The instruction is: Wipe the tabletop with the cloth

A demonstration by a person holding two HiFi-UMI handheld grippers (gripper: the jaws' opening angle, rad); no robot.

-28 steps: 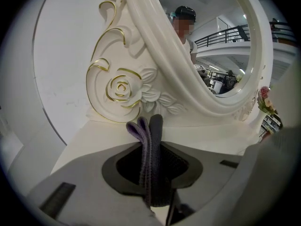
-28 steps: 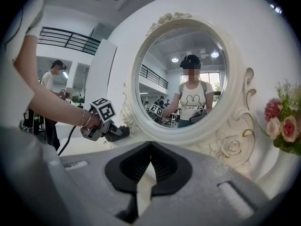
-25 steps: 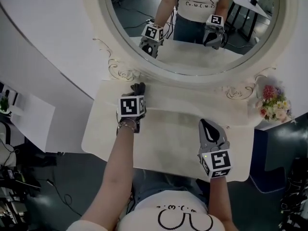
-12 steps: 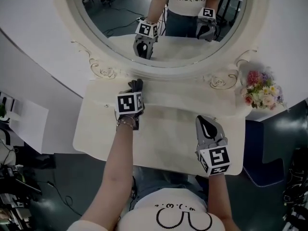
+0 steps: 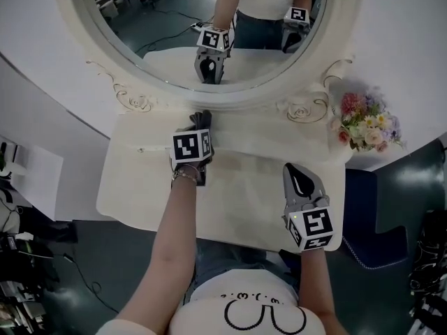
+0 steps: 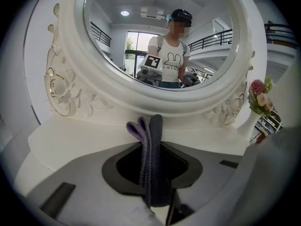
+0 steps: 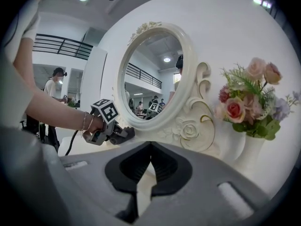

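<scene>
Left gripper (image 5: 197, 132) clamped on the cloth (image 6: 150, 154), at the back edge of the tabletop (image 5: 244, 201), just below the mirror (image 5: 160, 44). Cloth is dark grey-purple and folded into a narrow bunch. Its long axis runs along my jaws, folded end poking toward the mirror. Right gripper (image 5: 296, 174): jaws together on nothing, over the tabletop's front right.

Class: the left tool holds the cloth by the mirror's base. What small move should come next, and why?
Probably drag the left tool sideways along the tabletop, with the cloth pressed down. The tool is shut on the dark cloth at the back edge by the mirror frame, and bare tabletop stretches to the right. The right tool is shut, empty, and near the front.
</scene>
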